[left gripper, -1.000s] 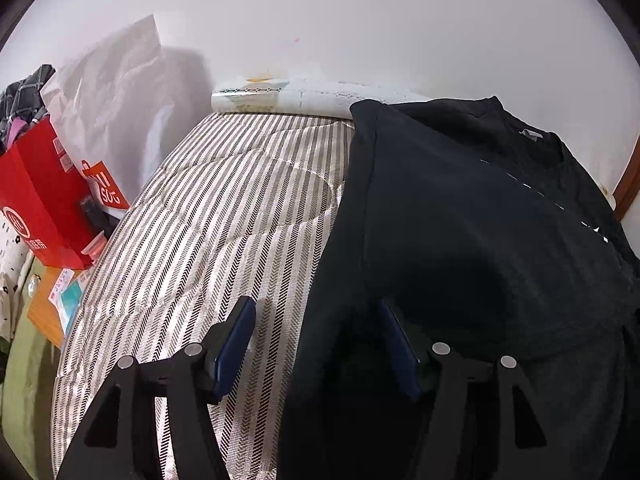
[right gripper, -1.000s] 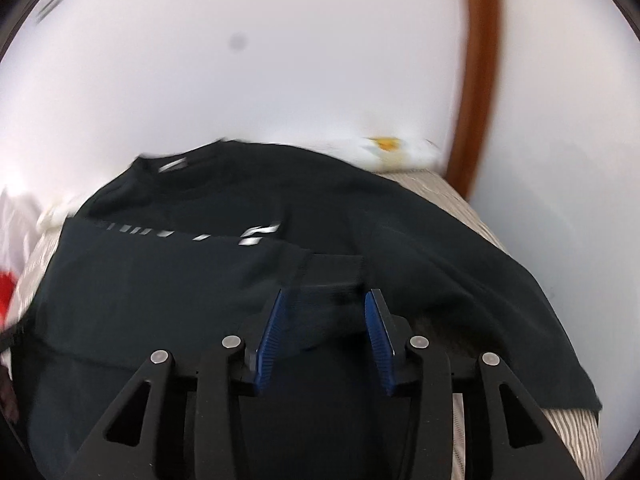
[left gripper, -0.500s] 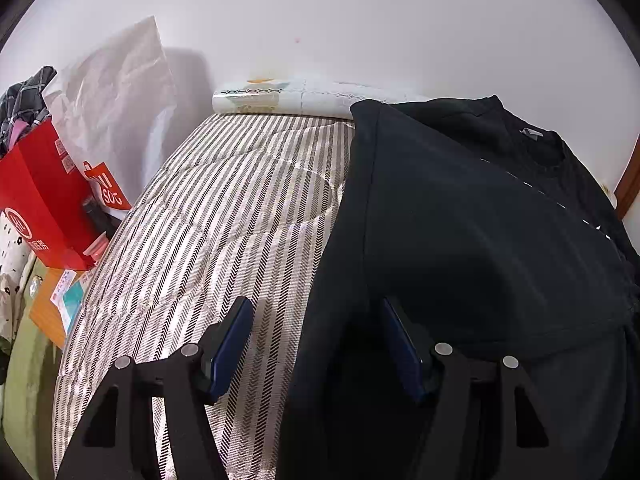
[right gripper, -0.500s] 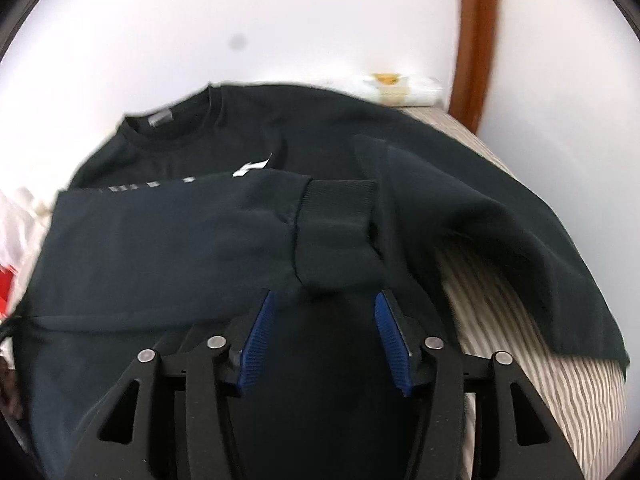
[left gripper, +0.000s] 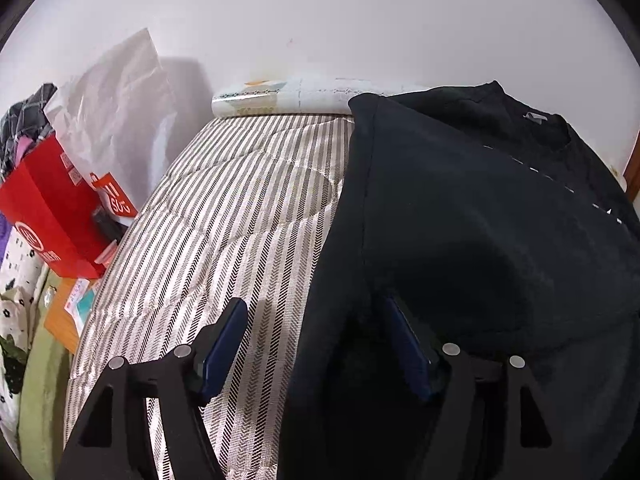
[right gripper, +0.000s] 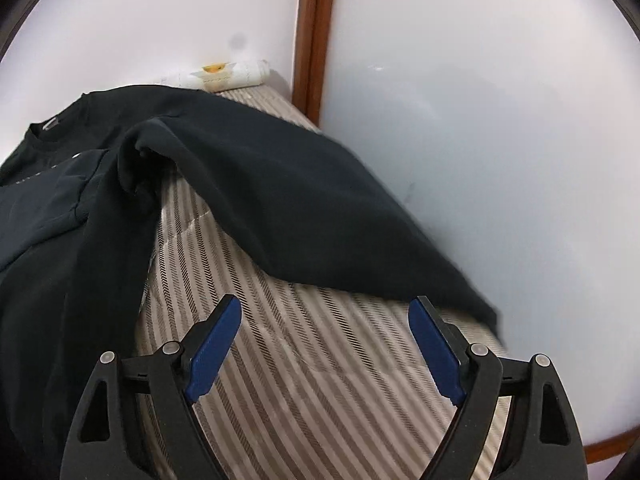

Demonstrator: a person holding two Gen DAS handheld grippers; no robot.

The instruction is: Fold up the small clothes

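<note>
Currently the black sweatshirt [left gripper: 480, 232] lies spread on the striped mattress [left gripper: 240, 232], its collar toward the white wall. In the left wrist view its folded left edge runs down between the fingers of the left gripper [left gripper: 316, 344]: one blue pad [left gripper: 224, 344] stands over bare mattress, the other sits against or under the dark fabric, and contact there cannot be judged. These jaws stand apart and have just been opening, with the cloth edge between them; neither pad is seen pressing on it.

In the right wrist view the right gripper [right gripper: 324, 348] is over bare striped mattress. One loose sleeve [right gripper: 320, 208] lies just ahead of the fingertips, stretching toward the side wall, apart from the pads. These jaws are spread wide, have just been opening, and have nothing between them.

Condition of garment: one sleeve is already folded across the chest, its ribbed cuff [right gripper: 86, 188] lying on the body; the small white print and neck label [left gripper: 536, 117] are visible.
</note>
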